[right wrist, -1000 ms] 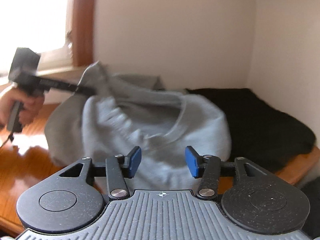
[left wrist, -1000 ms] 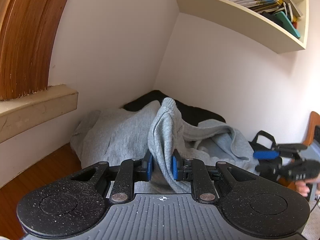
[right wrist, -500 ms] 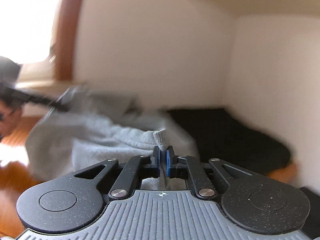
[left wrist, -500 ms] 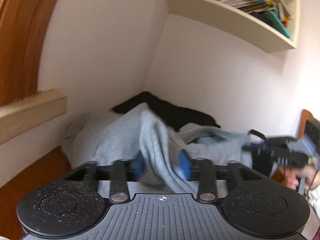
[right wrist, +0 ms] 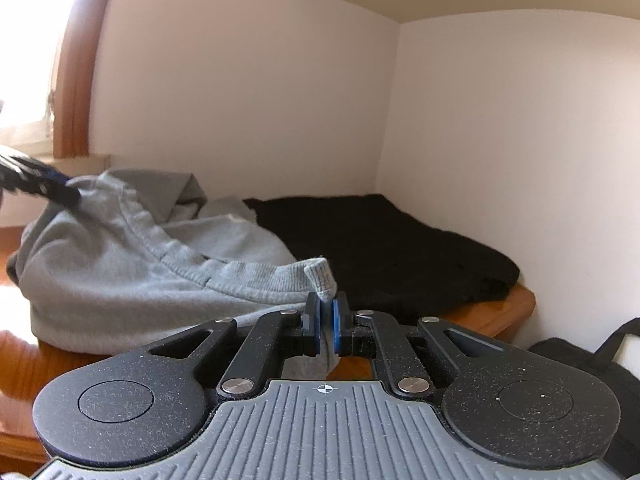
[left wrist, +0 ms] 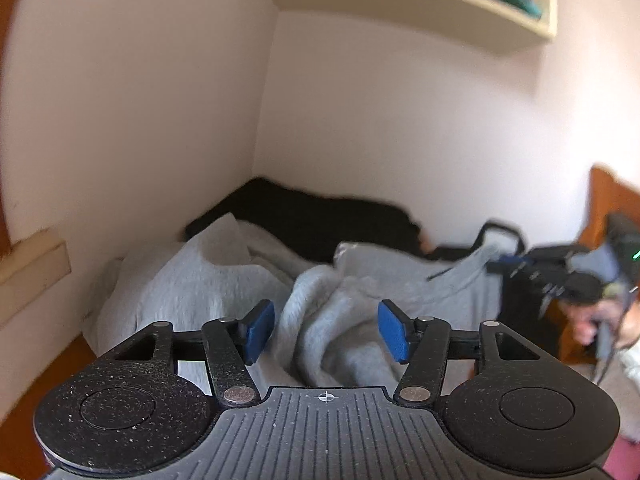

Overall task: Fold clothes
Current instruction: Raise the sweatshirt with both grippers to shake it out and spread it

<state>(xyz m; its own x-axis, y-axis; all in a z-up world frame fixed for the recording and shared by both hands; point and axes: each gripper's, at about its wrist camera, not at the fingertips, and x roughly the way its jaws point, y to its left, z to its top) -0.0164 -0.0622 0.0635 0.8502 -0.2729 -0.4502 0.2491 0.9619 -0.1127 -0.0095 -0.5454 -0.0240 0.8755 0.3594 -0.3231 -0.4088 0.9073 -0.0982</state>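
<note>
A crumpled grey sweatshirt [left wrist: 192,284] lies on a wooden table in a room corner. In the left wrist view my left gripper [left wrist: 326,330] stands open over a loose ridge of the grey cloth, its blue pads apart. In the right wrist view my right gripper [right wrist: 326,316] is shut on the ribbed hem of the grey sweatshirt [right wrist: 120,276], a small corner of cloth poking up between its pads. The right gripper [left wrist: 516,266] also shows at the far right of the left wrist view, blurred, pulling the cloth. The left gripper shows blurred at the far left of the right wrist view.
A black garment [right wrist: 384,248] lies spread behind the sweatshirt, against the white corner walls. A shelf [left wrist: 400,4] with books hangs above. The wooden table edge [right wrist: 508,308] ends at right, with a black bag [right wrist: 576,364] beyond it. A window ledge [left wrist: 28,276] juts at left.
My left gripper opened and let go of the grey cloth, which dropped back onto the pile. My right gripper closed on the sweatshirt's hem and drew it toward the table's right edge.
</note>
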